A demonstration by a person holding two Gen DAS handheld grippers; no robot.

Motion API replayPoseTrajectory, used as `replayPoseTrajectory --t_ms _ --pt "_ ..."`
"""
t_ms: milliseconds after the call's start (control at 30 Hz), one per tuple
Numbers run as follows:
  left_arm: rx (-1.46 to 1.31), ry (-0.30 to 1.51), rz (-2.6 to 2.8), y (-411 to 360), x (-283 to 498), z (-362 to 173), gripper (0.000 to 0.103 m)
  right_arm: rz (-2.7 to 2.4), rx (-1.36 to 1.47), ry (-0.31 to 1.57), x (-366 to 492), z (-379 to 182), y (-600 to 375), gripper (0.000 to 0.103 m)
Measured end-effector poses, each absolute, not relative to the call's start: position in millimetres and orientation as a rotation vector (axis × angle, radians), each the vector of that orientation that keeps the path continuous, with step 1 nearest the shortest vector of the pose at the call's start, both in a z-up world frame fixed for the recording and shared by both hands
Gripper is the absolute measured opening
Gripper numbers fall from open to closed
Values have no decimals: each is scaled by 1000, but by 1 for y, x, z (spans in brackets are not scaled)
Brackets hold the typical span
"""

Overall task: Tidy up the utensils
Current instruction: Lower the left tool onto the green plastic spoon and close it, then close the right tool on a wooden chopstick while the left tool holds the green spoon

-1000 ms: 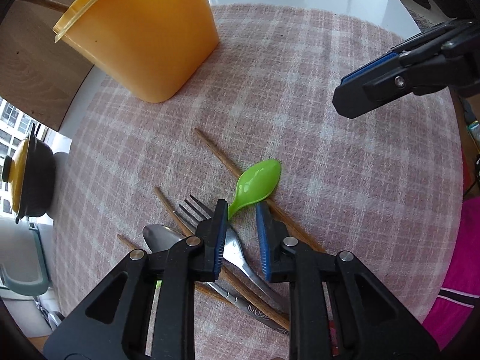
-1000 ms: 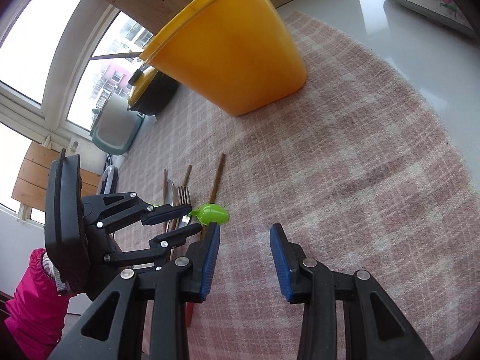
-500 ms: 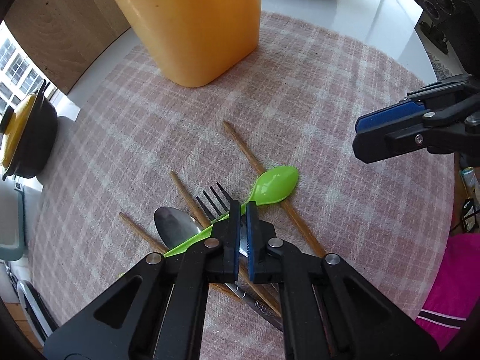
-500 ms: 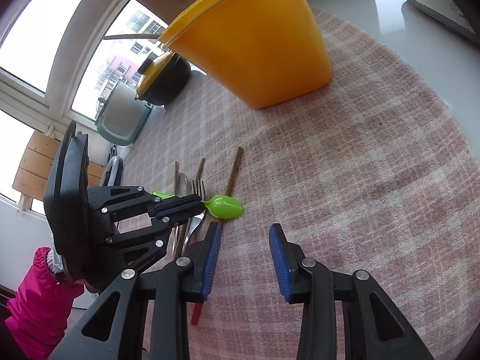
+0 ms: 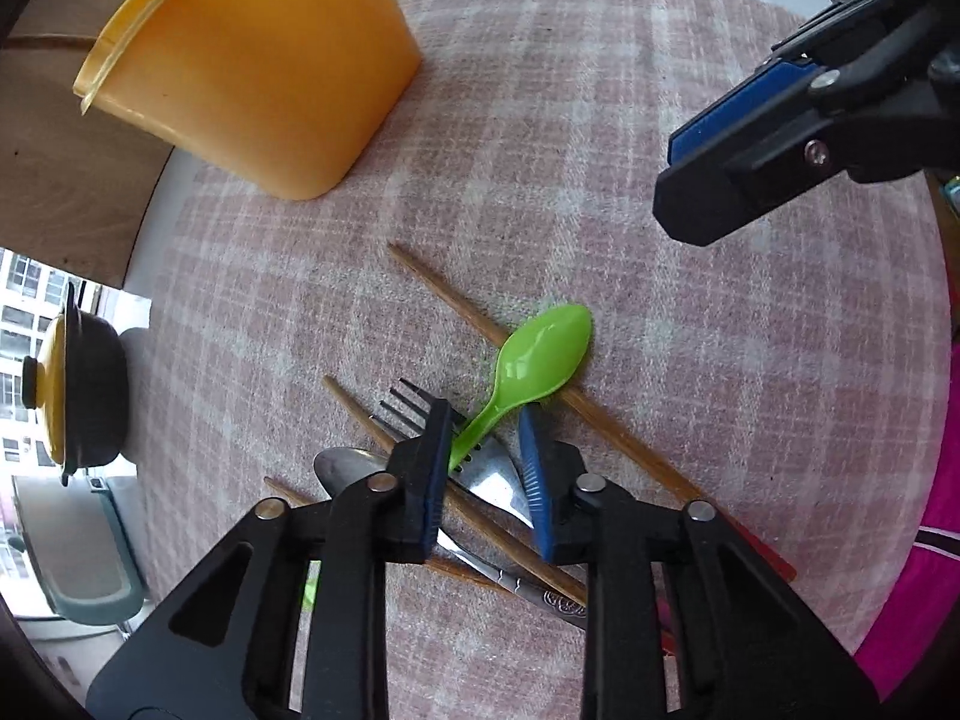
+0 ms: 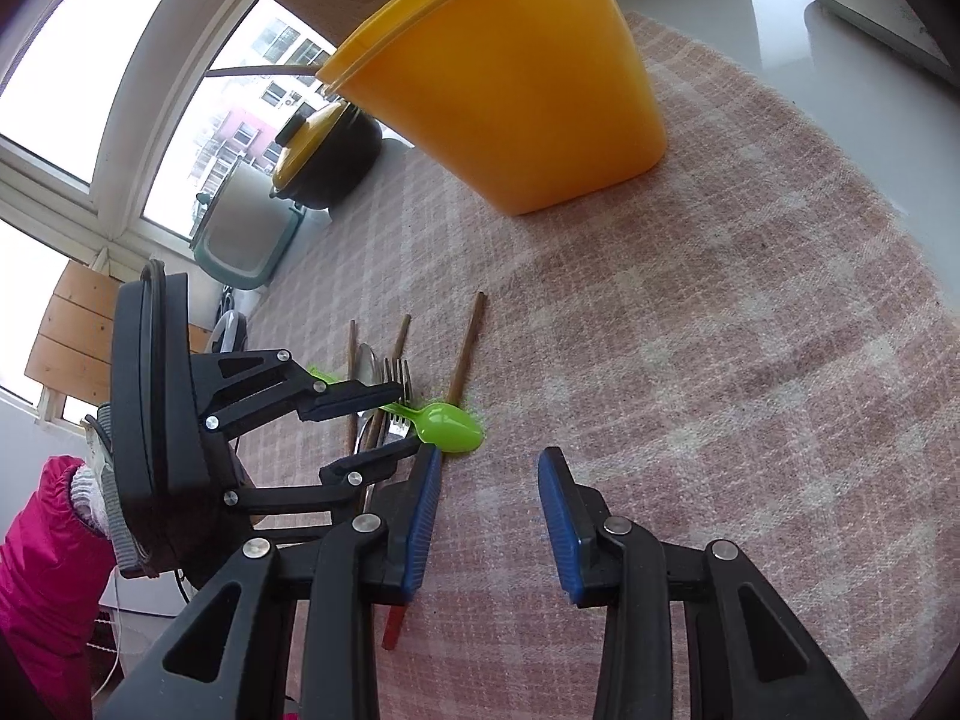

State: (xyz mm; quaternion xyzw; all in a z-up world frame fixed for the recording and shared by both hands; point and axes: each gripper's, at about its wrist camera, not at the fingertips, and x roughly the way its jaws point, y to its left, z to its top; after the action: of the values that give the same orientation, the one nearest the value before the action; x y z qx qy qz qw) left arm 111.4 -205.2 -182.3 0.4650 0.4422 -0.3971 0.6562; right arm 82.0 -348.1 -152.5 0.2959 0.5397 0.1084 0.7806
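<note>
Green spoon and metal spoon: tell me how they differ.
The green spoon is bright plastic; the metal spoon is shiny steel. The green spoon lies on top of the pile, across the fork, with its bowl in full view; the metal spoon is partly hidden behind the left gripper. The green spoon's handle runs between the opening jaws; the metal spoon's does not. Both rest on the checked cloth.
</note>
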Motion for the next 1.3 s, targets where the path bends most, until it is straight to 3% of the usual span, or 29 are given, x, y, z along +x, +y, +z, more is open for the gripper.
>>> replayPoseTrajectory --t_ms 100,467,700,933,1000,1300 --pt "1016 1011 -879 -207 117 -180 4 231 647 1160 81 -152 -350 36" --pt "505 1141 -778 -159 165 -168 4 276 603 1203 106 -158 -322 32" --pt "279 1134 -692 -116 167 -167 4 254 507 1269 134 -169 -288 26" --pt "161 1107 -642 -80 159 -160 4 181 244 1307 154 -169 -250 22" --pt "145 1104 -630 -74 159 -160 4 204 143 1318 158 -169 -240 8" --pt "91 1098 -610 -63 157 -158 4 345 -22 1374 162 -169 -245 5"
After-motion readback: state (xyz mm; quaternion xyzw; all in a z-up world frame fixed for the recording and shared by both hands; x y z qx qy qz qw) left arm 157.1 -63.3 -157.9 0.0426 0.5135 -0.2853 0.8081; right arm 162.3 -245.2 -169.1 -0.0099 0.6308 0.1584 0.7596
